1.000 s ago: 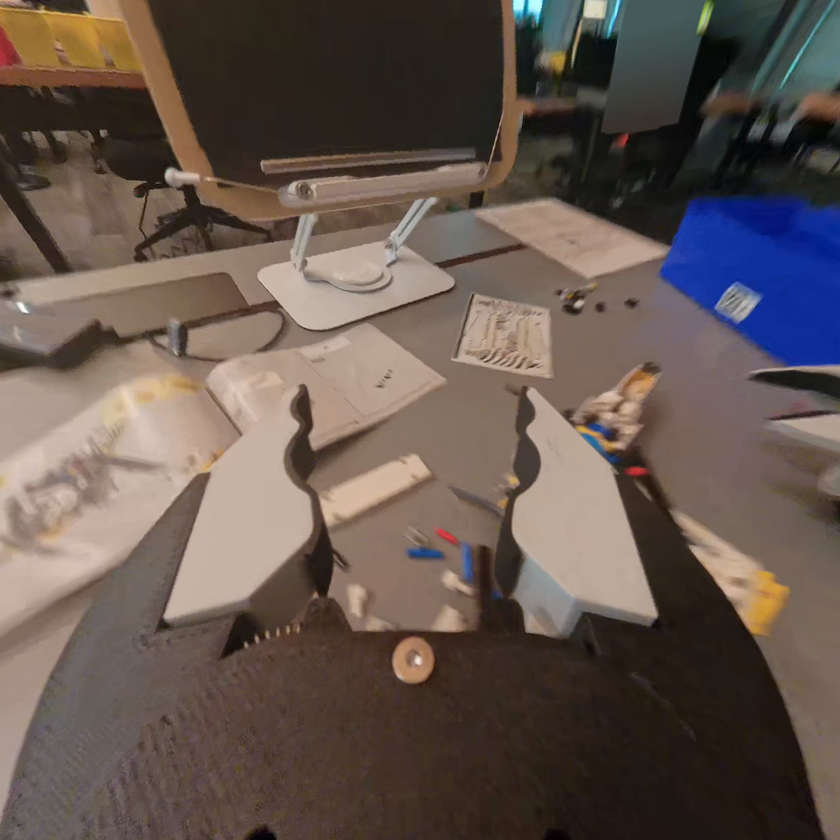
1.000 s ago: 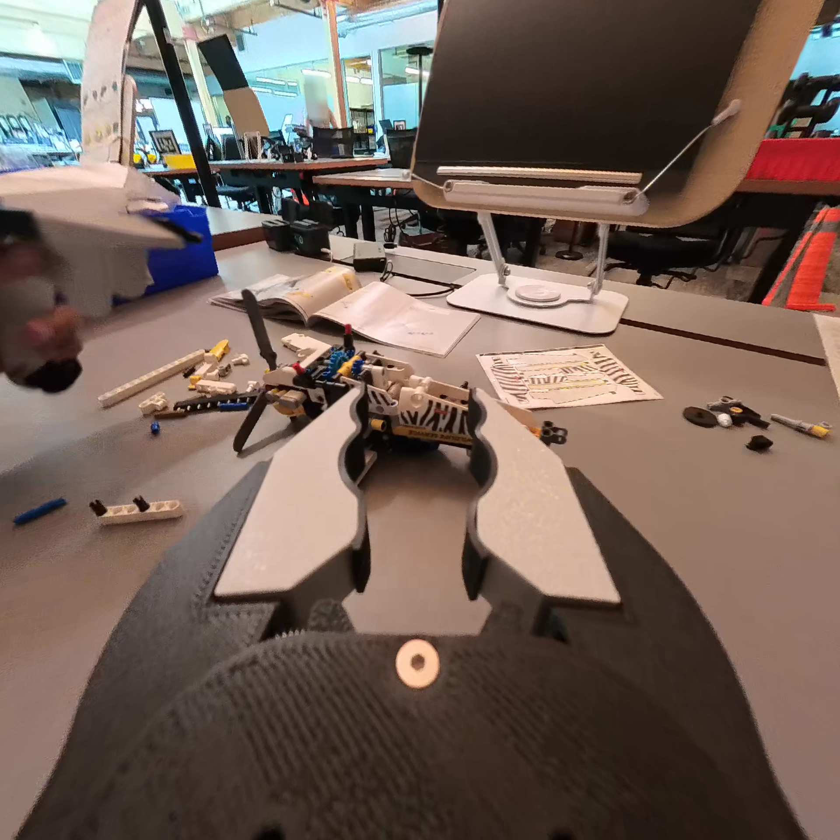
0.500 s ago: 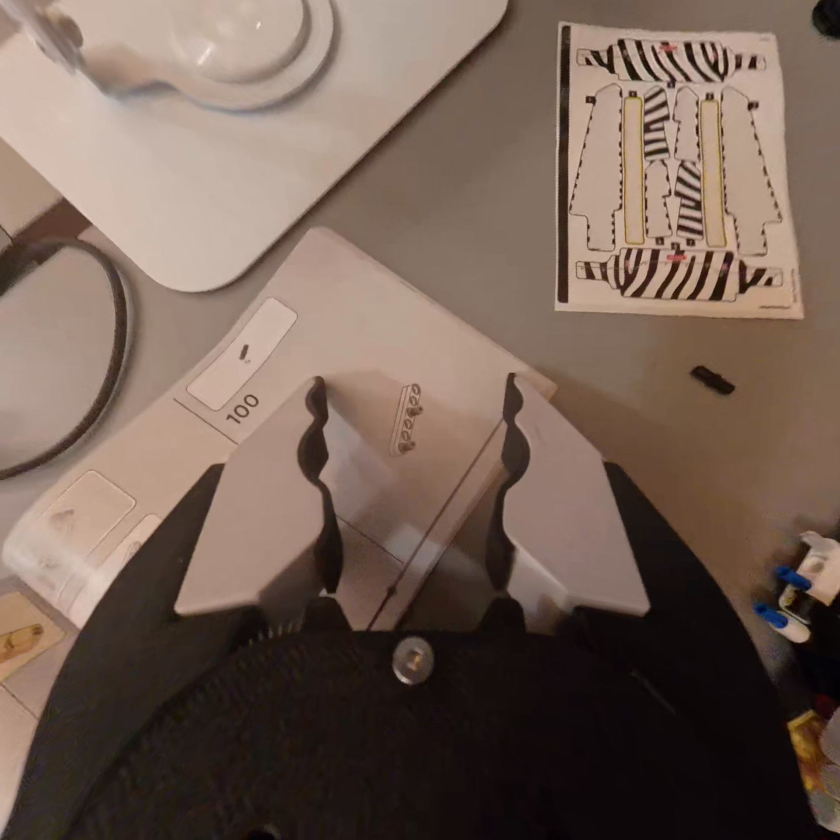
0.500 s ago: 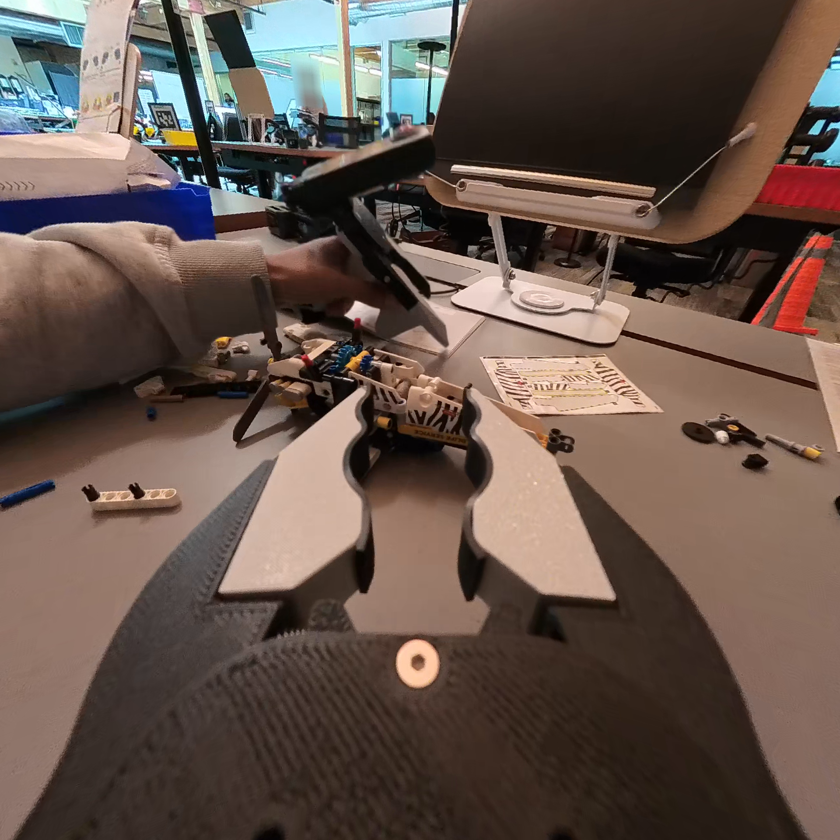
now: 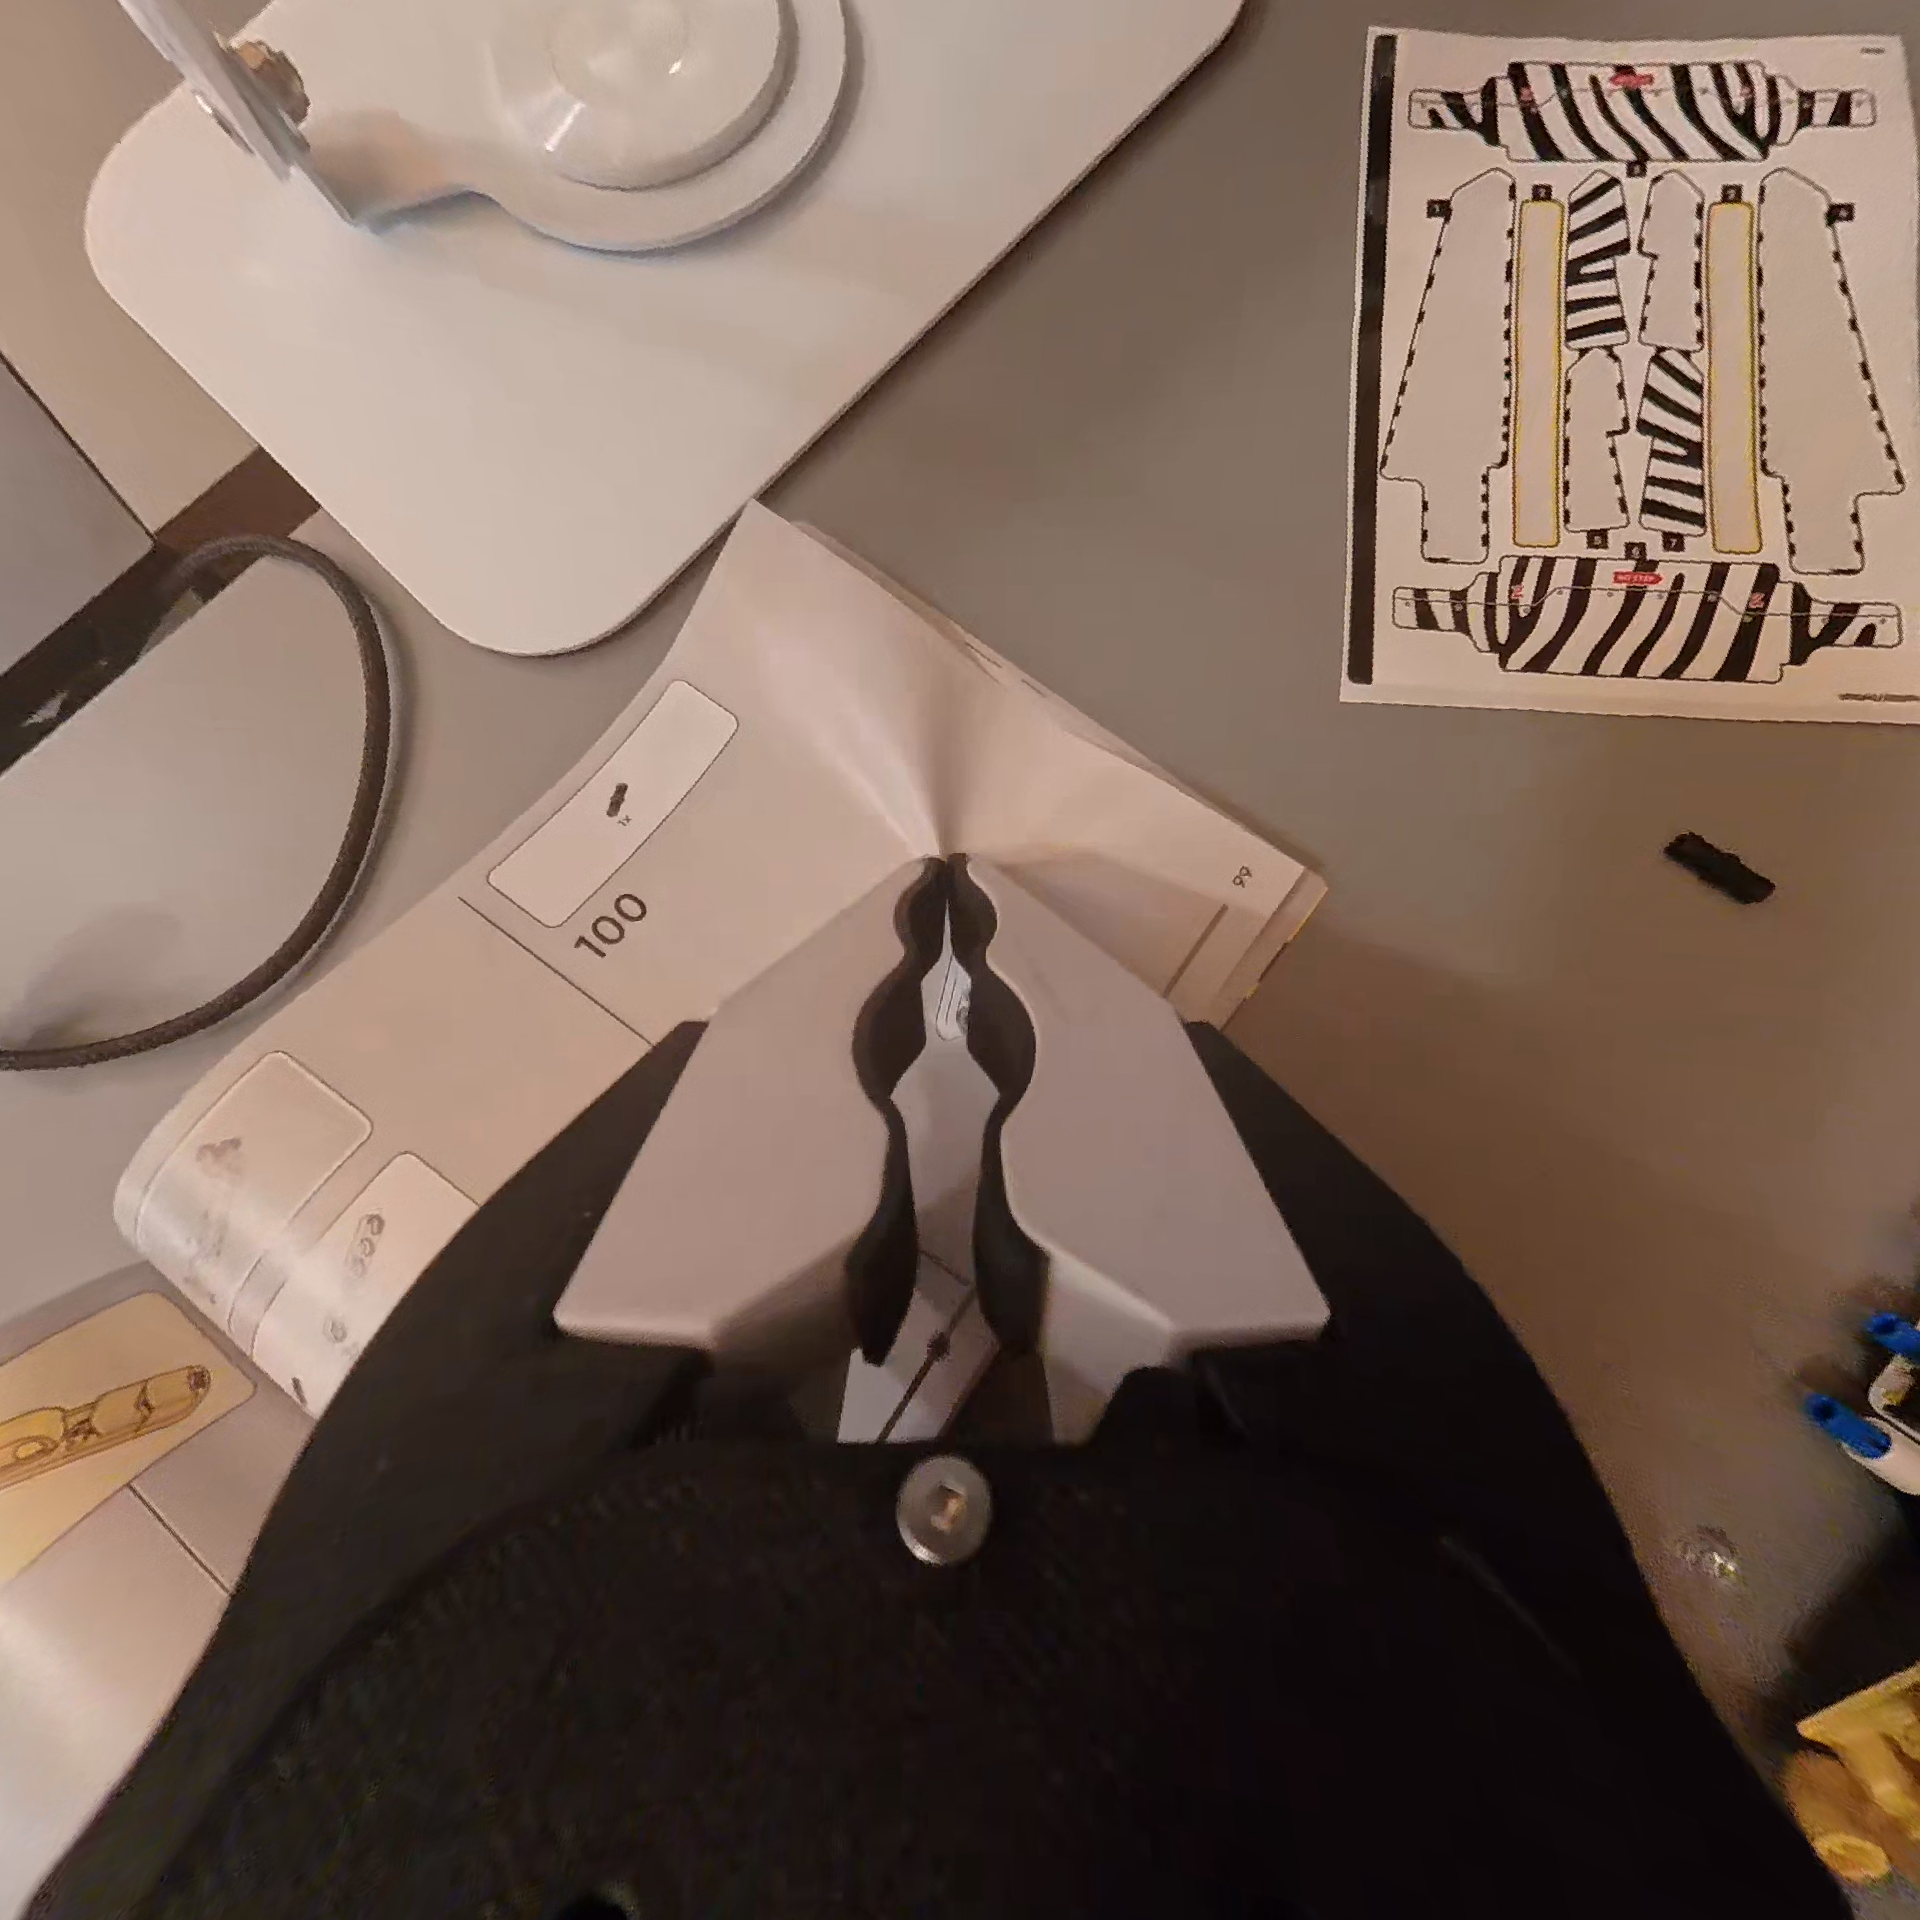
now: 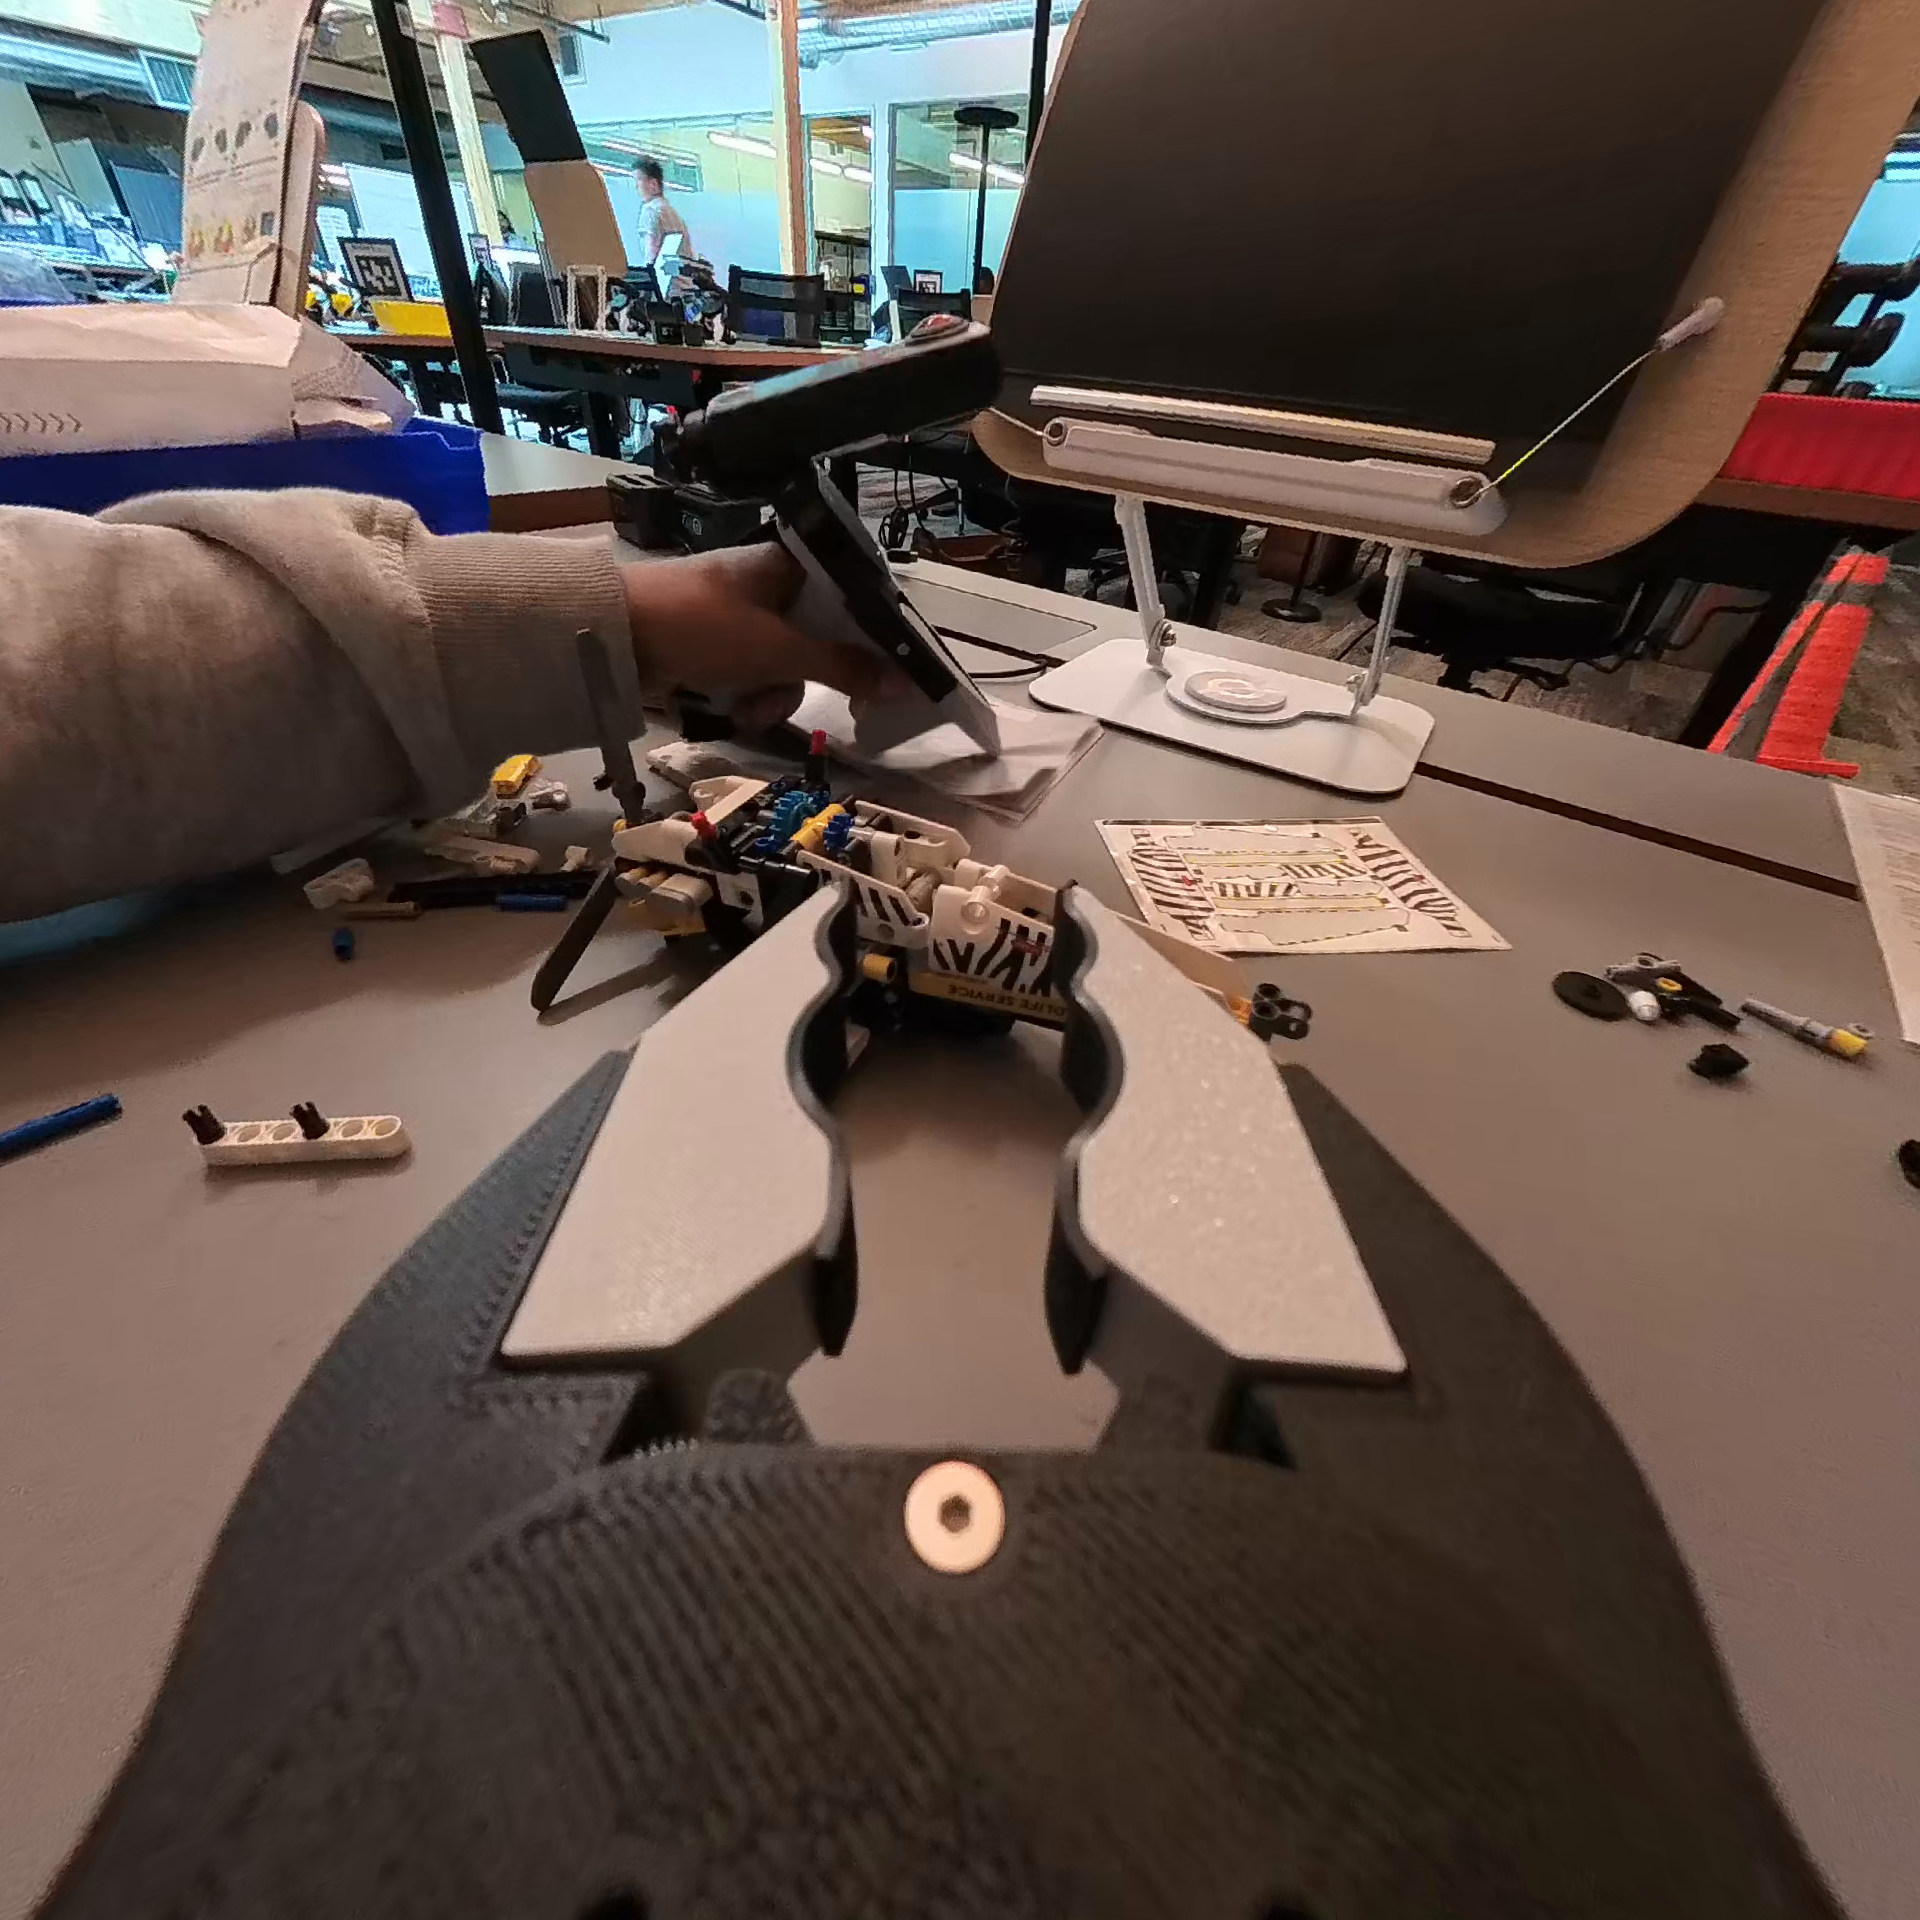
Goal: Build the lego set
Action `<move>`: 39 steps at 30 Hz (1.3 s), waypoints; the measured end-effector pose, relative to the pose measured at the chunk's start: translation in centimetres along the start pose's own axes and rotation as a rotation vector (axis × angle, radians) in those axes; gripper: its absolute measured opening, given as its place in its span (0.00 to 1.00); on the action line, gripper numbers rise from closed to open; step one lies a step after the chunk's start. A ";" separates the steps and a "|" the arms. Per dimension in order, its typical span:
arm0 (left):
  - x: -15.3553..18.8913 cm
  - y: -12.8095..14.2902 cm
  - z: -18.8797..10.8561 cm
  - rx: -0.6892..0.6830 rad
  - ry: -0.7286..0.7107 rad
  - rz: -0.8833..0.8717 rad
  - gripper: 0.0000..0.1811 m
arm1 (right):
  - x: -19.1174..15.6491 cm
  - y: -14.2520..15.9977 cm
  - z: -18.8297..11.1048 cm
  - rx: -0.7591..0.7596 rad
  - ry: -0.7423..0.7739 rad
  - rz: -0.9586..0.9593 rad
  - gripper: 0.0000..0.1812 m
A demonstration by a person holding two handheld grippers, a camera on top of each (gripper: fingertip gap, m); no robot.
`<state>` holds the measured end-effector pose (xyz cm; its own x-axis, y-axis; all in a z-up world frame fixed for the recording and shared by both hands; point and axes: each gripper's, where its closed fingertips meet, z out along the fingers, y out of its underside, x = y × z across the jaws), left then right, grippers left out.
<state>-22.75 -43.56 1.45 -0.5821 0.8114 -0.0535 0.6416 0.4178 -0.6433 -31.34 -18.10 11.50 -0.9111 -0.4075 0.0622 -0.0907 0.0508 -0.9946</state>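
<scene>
My left gripper is shut, its tips pinching a page of the open instruction booklet; the paper puckers up at the tips. It also shows in the right wrist view, held by a hand in a grey sleeve, pointing down onto the booklet. My right gripper is open and empty, low over the table. The partly built Lego model, white with zebra stickers, sits just beyond its tips. A white beam with two black pins lies to the left.
A zebra sticker sheet lies right of the booklet, with a black pin below it. The white tablet stand base and a black cable are behind. Loose small parts lie at right; a blue bin stands far left. Spacing between my two grippers at the tips: around 30 centimeters.
My left gripper swung from over the loose parts to above the booklet, dropped onto it and closed on a page, lifting a fold. My right gripper stayed open and nearly still.
</scene>
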 end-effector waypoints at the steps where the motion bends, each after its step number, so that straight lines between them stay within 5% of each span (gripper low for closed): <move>1: -0.3 0.0 -0.2 0.009 -0.003 -0.014 0.00 | 0.0 0.0 0.0 0.000 0.000 -0.001 0.19; 8: -4.6 -0.7 -6.2 0.184 -0.064 -0.129 0.00 | -0.1 0.1 0.1 -0.009 -0.003 -0.009 0.20; 15: -10.4 3.6 -13.2 0.289 -0.117 -0.296 0.00 | -0.1 0.1 0.1 -0.006 -0.003 -0.006 0.20; 30: -14.9 9.3 -17.7 0.499 -0.061 -0.583 0.00 | -0.1 0.4 0.4 -0.035 0.001 -0.016 0.20; 39: -11.8 9.6 -18.8 0.605 0.145 -0.657 0.29 | 0.0 0.5 0.5 -0.040 0.012 -0.019 0.20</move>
<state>-0.38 -41.44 10.26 -0.6436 0.5454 0.5369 -0.1940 0.5624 -0.8038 -31.22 -18.57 10.96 -0.9139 -0.3975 0.0823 -0.1239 0.0801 -0.9891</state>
